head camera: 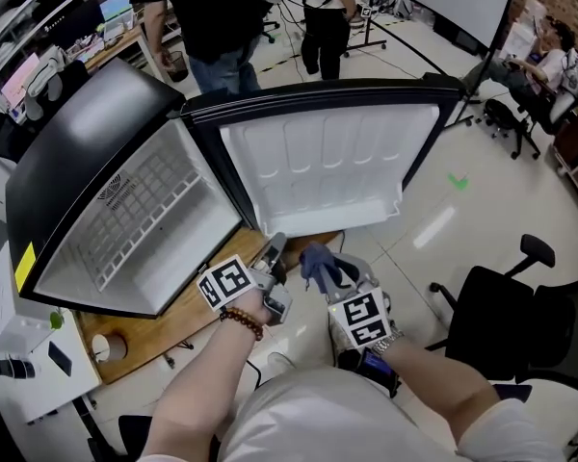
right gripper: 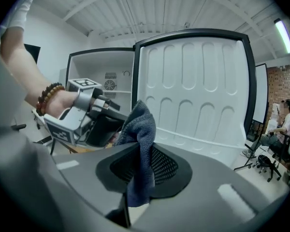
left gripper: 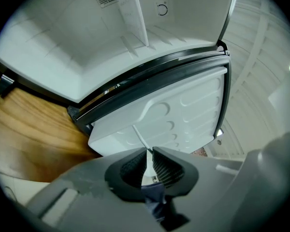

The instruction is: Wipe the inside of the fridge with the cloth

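The fridge (head camera: 87, 152) lies on its back on a wooden table (head camera: 178, 318). Its open compartment (head camera: 188, 186), fitted with a wire shelf (head camera: 135, 215), faces up and toward the person. The door (head camera: 328, 162) is swung fully open and stands to the right of the compartment, white liner facing the person.

Both grippers are in front of the door's lower edge, outside the compartment. In the head view the compartment lies forward and to the left of both.

The right gripper (right gripper: 144, 149) is clamped on the cloth (right gripper: 141, 122). The dark blue cloth stands up out of the jaws in a bunched fold, and its long axis runs up and left toward the other gripper.

The left gripper (left gripper: 149, 152) is just beside the cloth and nearer to the compartment. Its jaws are closed to a thin slit at the tips, and a dark fold of the cloth appears caught at their root.

The cloth does not touch any fridge surface. The coming move therefore calls for carrying the cloth leftward and forward over the compartment's near edge, then down onto the liner. Avoid snagging the cloth on the wire shelf.
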